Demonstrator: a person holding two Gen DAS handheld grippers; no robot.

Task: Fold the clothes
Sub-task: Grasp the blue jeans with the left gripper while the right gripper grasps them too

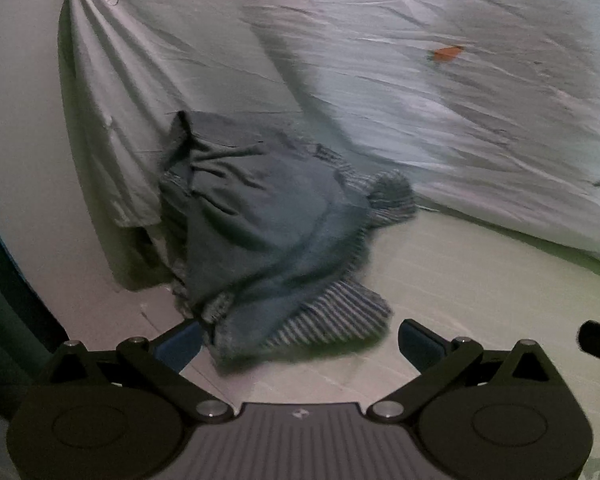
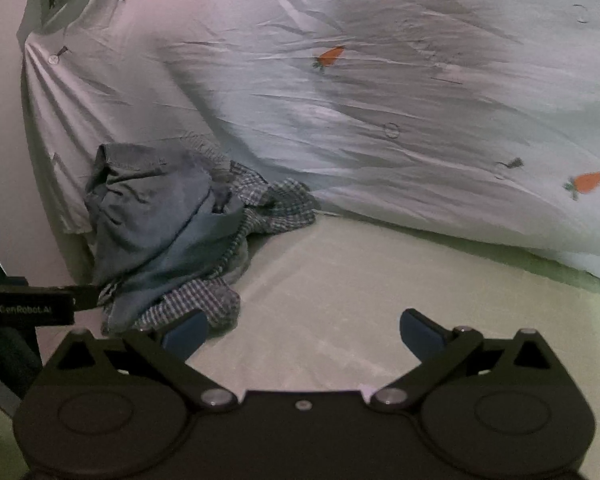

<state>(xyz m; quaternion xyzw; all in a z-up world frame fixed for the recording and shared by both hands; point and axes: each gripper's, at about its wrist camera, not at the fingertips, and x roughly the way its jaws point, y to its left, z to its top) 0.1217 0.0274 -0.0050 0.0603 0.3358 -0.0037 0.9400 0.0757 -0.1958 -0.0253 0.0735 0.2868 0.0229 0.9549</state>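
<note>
Blue-grey fabric, a crumpled garment [image 1: 260,216] with a checked garment [image 2: 276,204] bunched under it, sat heaped on the pale mattress [image 2: 360,280], right against the white carrot-print duvet [image 2: 380,100]. The left gripper [image 1: 300,340] was spread wide, its left pad at the heap's near edge, pinching nothing. The right gripper [image 2: 304,330] gaped too, empty over bare mattress just beside the pile.
</note>
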